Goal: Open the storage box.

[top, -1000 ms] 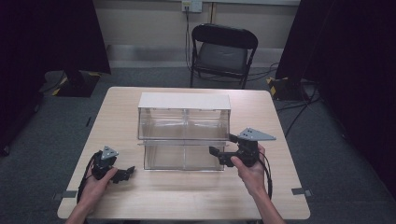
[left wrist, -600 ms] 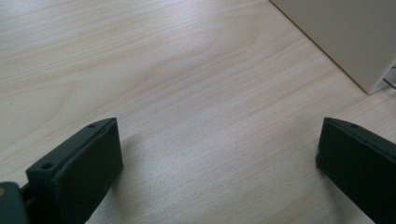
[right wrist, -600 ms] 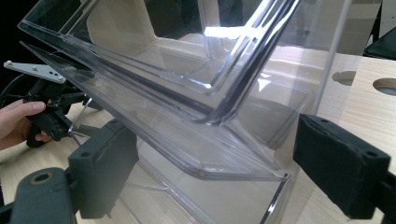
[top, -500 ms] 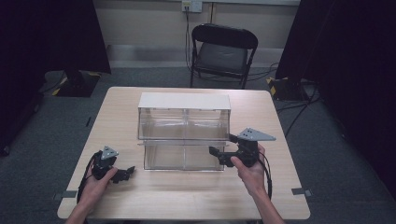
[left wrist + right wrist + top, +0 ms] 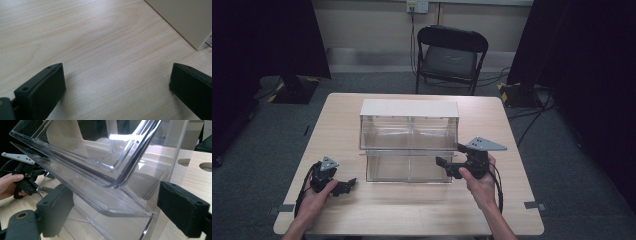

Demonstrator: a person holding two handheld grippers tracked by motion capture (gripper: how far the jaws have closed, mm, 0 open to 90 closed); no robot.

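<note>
Item: clear, hard plastic two-tier bin [image 5: 409,145], table centre. Likely light, rigid, slippery, scratch-prone; best gripped at the lower bin's right front lip. Right gripper [image 5: 451,159] wide there; left gripper [image 5: 346,185] wide, resting near-left.

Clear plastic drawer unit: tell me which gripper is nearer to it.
Right. The right gripper is at the clear plastic drawer unit, jaws open around its lower front corner; the left gripper sits apart on the table.

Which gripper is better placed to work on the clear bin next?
Right. The right gripper is open at the clear bin, its jaws straddling the front edge. The left gripper sits open over bare table.
</note>
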